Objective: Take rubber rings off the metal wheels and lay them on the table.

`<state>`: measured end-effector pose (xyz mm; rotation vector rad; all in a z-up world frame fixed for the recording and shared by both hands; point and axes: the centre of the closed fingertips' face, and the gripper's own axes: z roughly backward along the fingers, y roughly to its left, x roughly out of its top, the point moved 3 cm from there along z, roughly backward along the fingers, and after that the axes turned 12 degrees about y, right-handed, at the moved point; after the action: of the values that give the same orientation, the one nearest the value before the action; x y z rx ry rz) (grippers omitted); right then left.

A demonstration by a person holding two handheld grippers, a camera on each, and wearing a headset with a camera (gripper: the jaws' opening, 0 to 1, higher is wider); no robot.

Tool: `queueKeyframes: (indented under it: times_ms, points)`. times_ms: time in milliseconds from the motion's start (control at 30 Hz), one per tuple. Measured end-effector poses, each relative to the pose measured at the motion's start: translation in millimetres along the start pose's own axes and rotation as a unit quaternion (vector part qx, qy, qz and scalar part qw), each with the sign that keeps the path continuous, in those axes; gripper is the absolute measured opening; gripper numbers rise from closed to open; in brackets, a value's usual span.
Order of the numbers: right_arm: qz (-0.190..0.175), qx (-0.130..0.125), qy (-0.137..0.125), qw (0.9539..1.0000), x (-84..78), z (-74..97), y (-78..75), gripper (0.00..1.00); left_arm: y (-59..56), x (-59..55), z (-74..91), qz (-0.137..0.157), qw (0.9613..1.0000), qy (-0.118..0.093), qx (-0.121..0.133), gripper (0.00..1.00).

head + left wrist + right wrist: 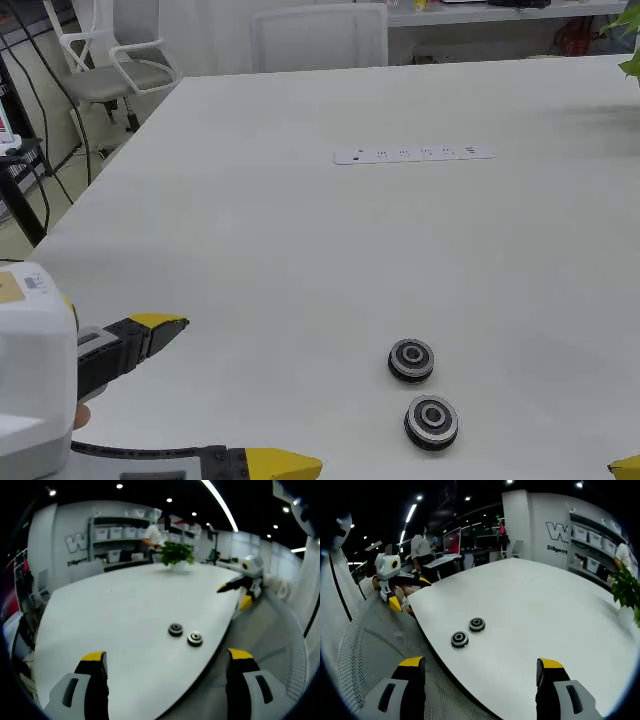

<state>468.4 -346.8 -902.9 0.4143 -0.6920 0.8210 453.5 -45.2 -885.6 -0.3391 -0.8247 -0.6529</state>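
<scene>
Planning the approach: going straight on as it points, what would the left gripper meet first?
Likely the wheel farther from the table edge, nearly dead ahead; depth is unclear, so it could touch the table first.

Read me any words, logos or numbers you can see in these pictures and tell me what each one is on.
"W": large letter on the back wall, the rest cut off.
"Diligen": small line of lettering under it on the same wall, the rest blurred.
Power strip: markings too small to read.
Metal wheels: no text readable.
</scene>
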Motion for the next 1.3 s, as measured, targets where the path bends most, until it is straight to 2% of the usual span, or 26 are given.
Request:
queueKeyframes:
  times_ms: [100,200,300,400,800,1000,1300]
  points:
    - [0.004,0.01,-0.002,0.9999,2.6,0.2,8.8,0.87,-0.3,-0.1,1.7,0.006,1.0,-0.007,-0.001,0.99]
    - [0.008,0.005,0.0,1.0,3.0,1.5,12.2,0.87,-1.7,0.4,4.2,0.008,0.9999,-0.015,-0.004,0.97]
    - [0.005,0.006,-0.003,1.0,3.1,3.0,14.9,0.87,-3.9,4.1,8.0,0.01,0.9994,-0.032,-0.009,0.96]
    - [0.006,0.002,0.0,1.0,2.0,3.6,16.4,0.87,-2.2,4.4,9.0,0.018,0.9992,-0.036,-0.006,0.95]
    - [0.006,0.002,0.001,1.0,0.0,4.8,19.6,0.87,-5.9,1.1,10.1,0.01,0.9996,-0.026,-0.003,0.95]
    - [0.005,0.005,0.0,1.0,0.1,4.9,20.6,0.87,-6.8,3.3,10.5,0.007,0.9996,-0.027,0.001,0.95]
    - [0.003,0.007,-0.002,1.0,-0.1,5.8,21.9,0.86,-9.9,2.9,6.7,-0.004,0.9999,-0.015,-0.001,0.96]
